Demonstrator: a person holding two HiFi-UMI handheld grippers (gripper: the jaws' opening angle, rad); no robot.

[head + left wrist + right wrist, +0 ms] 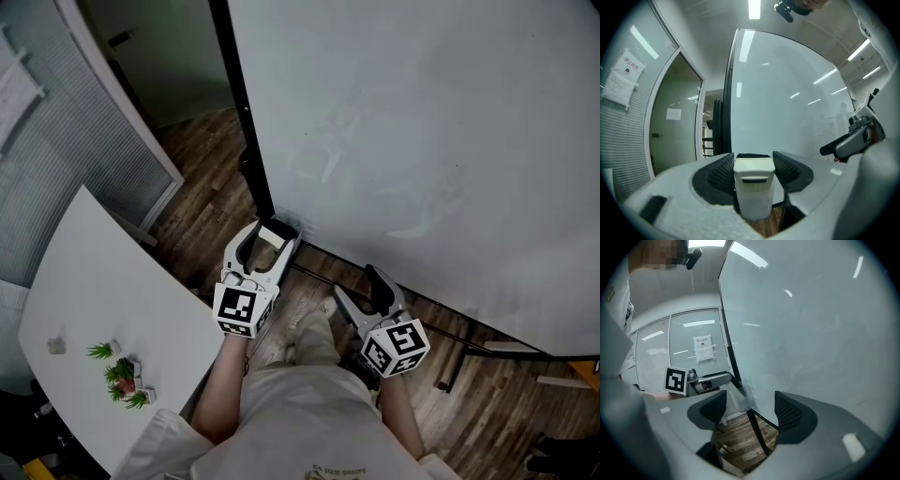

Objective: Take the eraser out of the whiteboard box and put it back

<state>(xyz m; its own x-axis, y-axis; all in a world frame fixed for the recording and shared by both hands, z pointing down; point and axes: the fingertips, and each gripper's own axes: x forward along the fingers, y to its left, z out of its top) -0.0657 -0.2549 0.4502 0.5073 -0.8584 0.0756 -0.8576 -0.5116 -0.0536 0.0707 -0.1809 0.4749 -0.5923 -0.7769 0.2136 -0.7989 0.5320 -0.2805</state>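
Cream plastic topped with dark felt, the eraser (753,187) sits clamped between the pads of our left tool (752,165), close to the whiteboard (422,141). Our right tool (749,409) stands wide apart with nothing in it, and the wooden floor (740,439) shows between its jaws.

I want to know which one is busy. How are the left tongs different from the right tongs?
The left tongs are closed on a white eraser; the right tongs hold nothing, and only floor shows through their gap. The left tongs' jaws stand closer together; the right tongs' jaws stand wider apart. Both face the whiteboard.
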